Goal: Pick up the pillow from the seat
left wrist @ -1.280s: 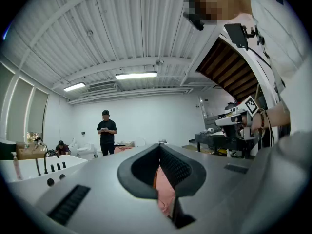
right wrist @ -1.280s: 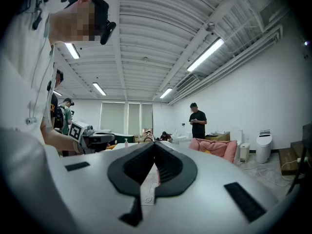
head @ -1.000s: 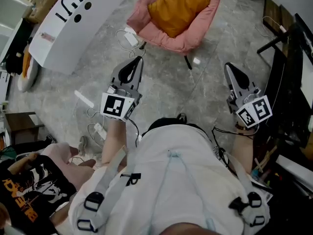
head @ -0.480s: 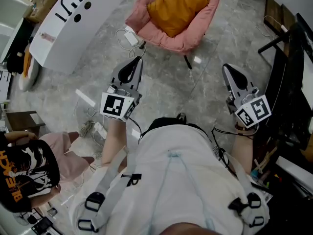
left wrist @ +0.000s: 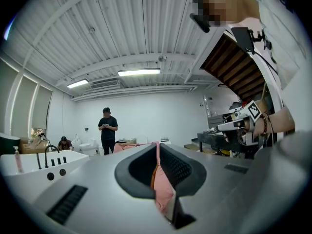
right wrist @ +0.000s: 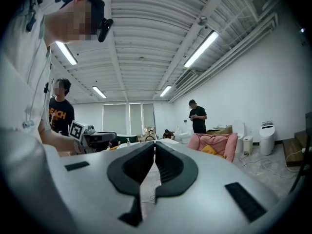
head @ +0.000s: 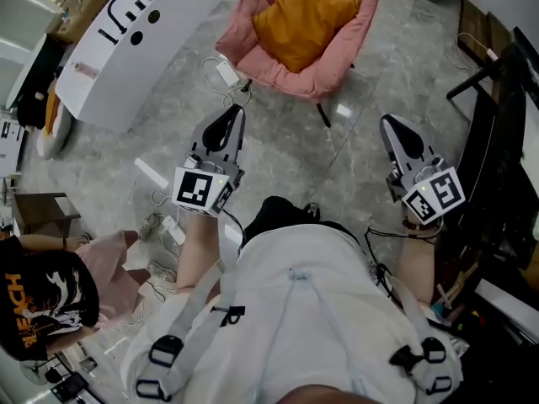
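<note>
The orange pillow (head: 305, 17) is lying untouched on the pink seat (head: 330, 72), both hand-held grippers (head: 221, 128) (head: 399, 139) clenched empty, well short of it.

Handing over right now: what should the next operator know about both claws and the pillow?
Left claw: shut, empty, held over the floor.
Right claw: shut, empty, also over the floor.
Orange pillow lies in the pink seat, ahead of both claws, untouched.
Done: nothing yet; the person only faces the seat.
Left: move closer, open a claw, grip the pillow, lift it off.
</note>
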`<action>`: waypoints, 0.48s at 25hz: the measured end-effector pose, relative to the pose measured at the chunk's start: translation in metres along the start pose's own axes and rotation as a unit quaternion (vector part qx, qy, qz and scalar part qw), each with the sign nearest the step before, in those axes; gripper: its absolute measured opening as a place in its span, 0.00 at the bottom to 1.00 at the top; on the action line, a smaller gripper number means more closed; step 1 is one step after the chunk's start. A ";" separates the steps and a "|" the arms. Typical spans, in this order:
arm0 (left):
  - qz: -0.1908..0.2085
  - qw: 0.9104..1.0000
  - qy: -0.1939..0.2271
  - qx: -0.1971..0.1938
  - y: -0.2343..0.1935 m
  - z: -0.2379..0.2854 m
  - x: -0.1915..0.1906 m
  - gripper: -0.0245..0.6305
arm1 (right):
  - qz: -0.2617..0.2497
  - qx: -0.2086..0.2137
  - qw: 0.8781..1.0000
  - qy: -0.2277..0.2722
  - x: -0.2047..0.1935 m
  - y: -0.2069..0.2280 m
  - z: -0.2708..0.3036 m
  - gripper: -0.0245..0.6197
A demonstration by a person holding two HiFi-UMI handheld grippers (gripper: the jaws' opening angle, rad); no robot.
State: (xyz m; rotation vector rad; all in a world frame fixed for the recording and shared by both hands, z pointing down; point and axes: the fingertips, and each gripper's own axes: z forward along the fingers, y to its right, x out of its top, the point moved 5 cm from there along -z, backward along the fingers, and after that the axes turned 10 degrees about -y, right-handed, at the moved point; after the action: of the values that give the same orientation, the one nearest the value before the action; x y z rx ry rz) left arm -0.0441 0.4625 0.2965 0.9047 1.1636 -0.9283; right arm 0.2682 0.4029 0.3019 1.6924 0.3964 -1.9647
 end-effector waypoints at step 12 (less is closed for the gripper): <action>-0.005 0.999 -0.028 -0.025 -0.038 0.056 -0.015 0.18 | 0.034 0.017 0.999 -0.023 -0.007 0.038 0.056 0.26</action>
State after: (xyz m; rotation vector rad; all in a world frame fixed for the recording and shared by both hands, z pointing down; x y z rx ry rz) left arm -0.0629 0.3991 0.3166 0.8289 1.1395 -0.9239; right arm 0.2437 0.3426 0.3225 1.6556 0.2874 -1.9684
